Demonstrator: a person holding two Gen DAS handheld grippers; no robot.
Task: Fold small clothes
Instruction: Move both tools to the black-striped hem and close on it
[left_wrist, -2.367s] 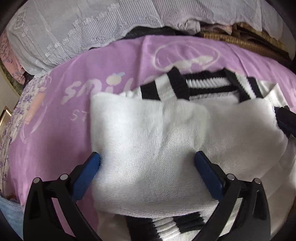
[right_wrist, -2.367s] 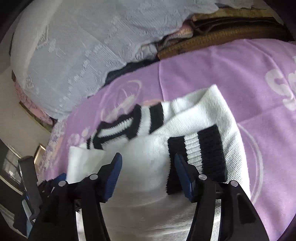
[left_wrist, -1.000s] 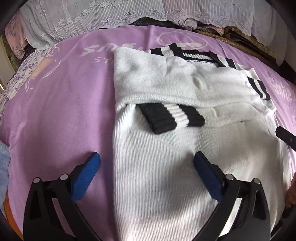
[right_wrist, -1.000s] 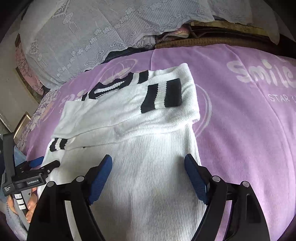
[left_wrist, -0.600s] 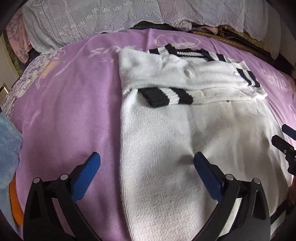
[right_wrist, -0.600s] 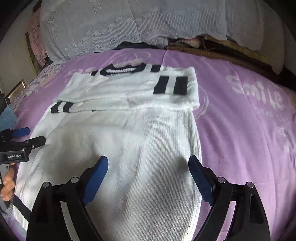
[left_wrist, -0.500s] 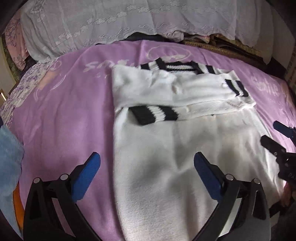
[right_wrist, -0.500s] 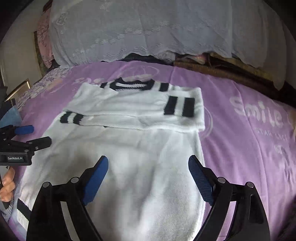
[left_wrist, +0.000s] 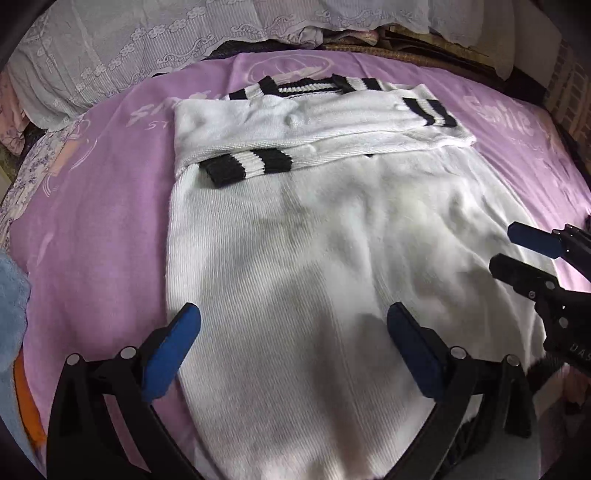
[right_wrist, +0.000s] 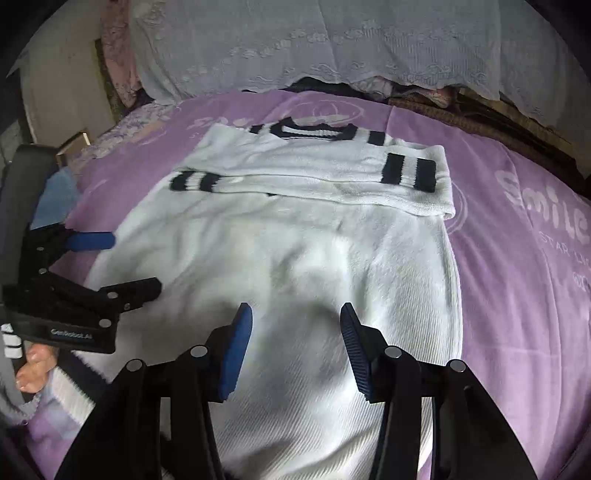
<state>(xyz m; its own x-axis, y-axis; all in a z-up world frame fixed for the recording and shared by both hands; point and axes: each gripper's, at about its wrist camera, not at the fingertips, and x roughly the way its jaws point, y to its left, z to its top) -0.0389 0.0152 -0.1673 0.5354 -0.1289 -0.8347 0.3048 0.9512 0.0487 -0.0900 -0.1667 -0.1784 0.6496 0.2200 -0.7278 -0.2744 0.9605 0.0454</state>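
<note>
right gripper (right_wrist: 295, 343) closing, unclamped, over sweater (right_wrist: 295, 240)

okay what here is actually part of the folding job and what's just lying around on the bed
Part of the job:
white knitted sweater with black-striped cuffs
left gripper, open
right gripper, jaws just closing, nothing between them

Lying about:
purple printed blanket
white lace cloth
light blue cloth
</note>
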